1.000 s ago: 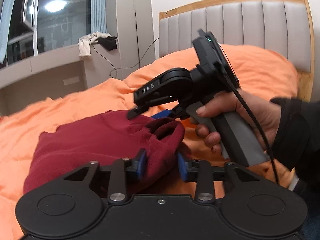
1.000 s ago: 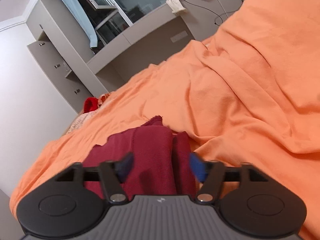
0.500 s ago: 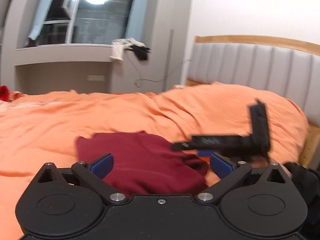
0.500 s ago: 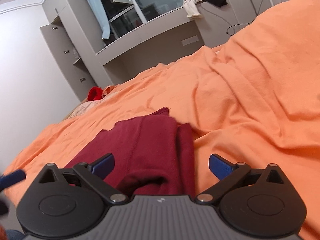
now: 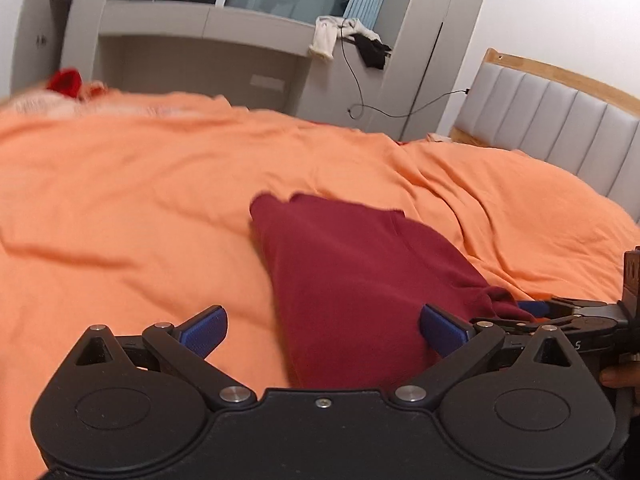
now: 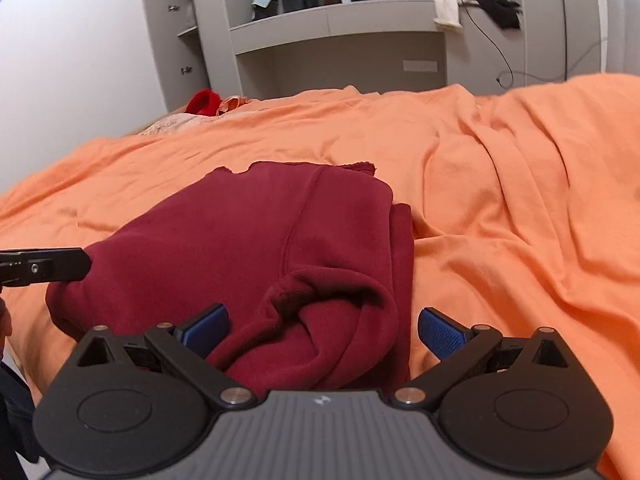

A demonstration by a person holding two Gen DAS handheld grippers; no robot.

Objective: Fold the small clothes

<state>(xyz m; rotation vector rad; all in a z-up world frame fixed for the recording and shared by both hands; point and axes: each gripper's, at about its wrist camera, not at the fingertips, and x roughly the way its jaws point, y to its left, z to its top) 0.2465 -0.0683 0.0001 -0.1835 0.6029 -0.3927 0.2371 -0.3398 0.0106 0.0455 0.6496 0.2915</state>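
A dark red garment (image 5: 352, 280) lies folded on the orange bed cover (image 5: 120, 220). My left gripper (image 5: 322, 330) is open wide at its near edge, and the cloth fills only the right half of the gap, free of both pads. In the right wrist view the same garment (image 6: 248, 232) shows a rolled cuff opening (image 6: 332, 312) at its near end. My right gripper (image 6: 322, 330) is open around that cuff without pressing it. One finger (image 6: 44, 266) of the left gripper pokes in from the left edge. The right gripper's body (image 5: 576, 316) shows at the left view's right edge.
A grey padded headboard (image 5: 560, 120) with a wooden rim stands at the right. Behind the bed are a grey window ledge (image 6: 340, 28) with white and black clothes (image 5: 344, 36) and a hanging cable. A bright red item (image 6: 204, 102) lies at the far corner.
Both grippers have opened wide and let go of the garment, which now rests on the bed. Both have rolled to level. The left one has drawn away to the left.
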